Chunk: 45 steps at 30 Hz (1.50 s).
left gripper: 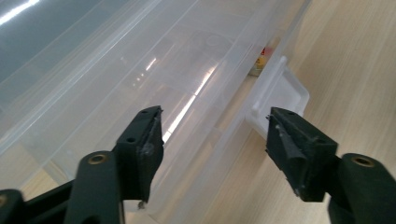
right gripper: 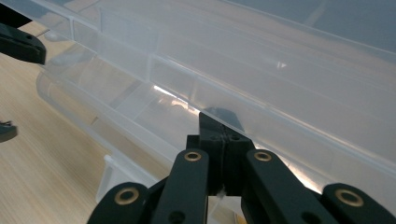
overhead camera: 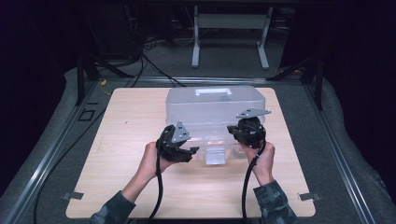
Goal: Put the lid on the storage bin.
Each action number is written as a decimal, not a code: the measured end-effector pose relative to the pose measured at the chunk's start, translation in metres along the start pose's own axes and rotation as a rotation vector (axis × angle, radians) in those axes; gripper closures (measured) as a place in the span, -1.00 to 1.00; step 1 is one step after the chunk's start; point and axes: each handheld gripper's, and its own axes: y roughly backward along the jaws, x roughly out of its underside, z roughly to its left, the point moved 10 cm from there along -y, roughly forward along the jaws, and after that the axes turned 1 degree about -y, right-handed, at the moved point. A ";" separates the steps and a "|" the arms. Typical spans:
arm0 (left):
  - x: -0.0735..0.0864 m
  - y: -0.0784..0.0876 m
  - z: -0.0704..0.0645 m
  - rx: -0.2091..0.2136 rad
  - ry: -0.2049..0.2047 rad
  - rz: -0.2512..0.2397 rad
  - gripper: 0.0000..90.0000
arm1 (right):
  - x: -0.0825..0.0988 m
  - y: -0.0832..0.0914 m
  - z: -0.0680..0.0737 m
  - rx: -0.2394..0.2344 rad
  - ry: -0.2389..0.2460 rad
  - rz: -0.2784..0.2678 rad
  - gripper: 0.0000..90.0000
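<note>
A clear plastic storage box (overhead camera: 215, 109) with a lid and a white top handle (overhead camera: 213, 92) stands at the back middle of the wooden table. Its front latch (overhead camera: 215, 157) hangs open, flat on the table. My left gripper (overhead camera: 191, 151) is at the box's front left corner. In the left gripper view it (left gripper: 215, 126) stands open, with the box (left gripper: 116, 70) wall beyond the jaws and the latch (left gripper: 280, 91) just past the right jaw. My right gripper (overhead camera: 233, 129) is at the front right. Its shut tips (right gripper: 218, 122) touch the lid's rim on the box (right gripper: 280, 70).
The table (overhead camera: 140, 186) has bare wood in front of the box and on both sides. Small metal brackets (overhead camera: 73, 195) sit at its near corners. Beyond it lie grey floor padding, loose cables (overhead camera: 154, 65) and a white metal stand (overhead camera: 229, 42).
</note>
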 end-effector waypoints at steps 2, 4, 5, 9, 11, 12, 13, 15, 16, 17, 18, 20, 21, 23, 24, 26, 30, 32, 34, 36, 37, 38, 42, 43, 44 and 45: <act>0.001 0.005 -0.003 0.027 0.005 0.006 -0.34 | -0.001 0.000 0.000 -0.001 0.001 -0.003 1.00; 0.002 0.008 -0.006 0.042 0.013 0.008 -0.39 | -0.001 -0.001 0.000 -0.004 0.004 0.002 1.00; 0.003 0.010 -0.008 0.045 0.012 0.012 -0.41 | -0.001 -0.001 0.000 -0.004 0.004 0.003 1.00; 0.009 0.017 -0.014 0.077 0.007 0.033 -0.46 | 0.000 -0.001 0.001 -0.008 0.004 0.011 0.98; 0.013 0.022 -0.016 0.094 0.011 0.037 -0.49 | 0.001 -0.001 0.002 -0.010 0.008 0.017 0.96; 0.016 0.024 -0.017 0.097 0.014 0.041 -0.51 | 0.002 -0.001 0.001 0.002 0.010 0.019 0.96; 0.018 0.027 -0.017 0.101 0.015 0.044 -0.53 | 0.002 0.000 0.001 0.002 0.014 0.019 0.96; 0.025 0.031 -0.019 0.111 0.022 0.055 -0.55 | 0.004 0.001 0.002 -0.003 0.011 0.021 0.95; 0.027 0.031 -0.019 0.112 0.023 0.059 -0.58 | 0.004 0.001 0.001 -0.007 0.010 0.017 0.95; 0.032 0.032 -0.020 0.115 0.026 0.069 -0.60 | 0.004 0.002 0.001 -0.008 0.007 0.014 0.95; 0.036 0.033 -0.020 0.113 0.028 0.077 -0.62 | 0.004 0.002 0.001 -0.006 0.006 0.015 0.94; 0.046 0.035 -0.020 0.114 0.029 0.100 -0.65 | 0.005 0.004 0.001 -0.006 0.011 0.015 0.94; 0.049 0.036 -0.019 0.111 0.033 0.102 -0.66 | 0.005 0.005 0.001 0.005 0.013 0.015 0.95; 0.058 0.038 -0.017 0.110 0.051 0.108 -0.66 | 0.006 0.007 0.001 0.004 0.010 0.016 0.95; 0.063 0.039 -0.015 0.106 0.056 0.115 -0.66 | 0.006 0.008 0.001 0.001 0.014 0.016 0.96; 0.074 0.039 -0.013 0.103 0.074 0.128 -0.67 | 0.006 0.009 0.001 0.004 0.014 0.020 0.96; 0.095 0.037 -0.011 0.104 0.114 0.150 -0.67 | 0.007 0.011 0.001 0.003 0.013 0.020 0.97; 0.108 0.037 -0.009 0.102 0.141 0.163 -0.67 | 0.007 0.012 0.001 0.004 0.013 0.020 0.97; 0.119 0.036 -0.008 0.104 0.167 0.172 -0.67 | 0.008 0.013 0.001 0.007 0.015 0.022 0.96; 0.129 0.035 -0.006 0.098 0.185 0.182 -0.67 | 0.010 0.014 0.002 0.003 0.015 0.028 0.96; 0.134 0.035 -0.005 0.099 0.197 0.184 -0.68 | 0.012 0.013 0.002 0.005 0.013 0.040 0.97; 0.138 0.035 -0.004 0.096 0.208 0.189 -0.68 | 0.014 0.013 0.003 0.000 0.017 0.045 0.97; 0.151 0.034 -0.002 0.095 0.241 0.195 -0.68 | 0.019 0.013 0.003 0.001 0.011 0.052 0.97; 0.154 0.034 -0.001 0.091 0.246 0.194 -0.69 | 0.020 0.012 0.004 -0.007 0.008 0.054 0.97; 0.156 0.034 -0.001 0.091 0.253 0.195 -0.69 | 0.021 0.012 0.004 -0.005 0.009 0.054 0.97; 0.157 0.034 0.000 0.091 0.259 0.195 -0.69 | 0.023 0.012 0.004 -0.006 0.007 0.053 0.97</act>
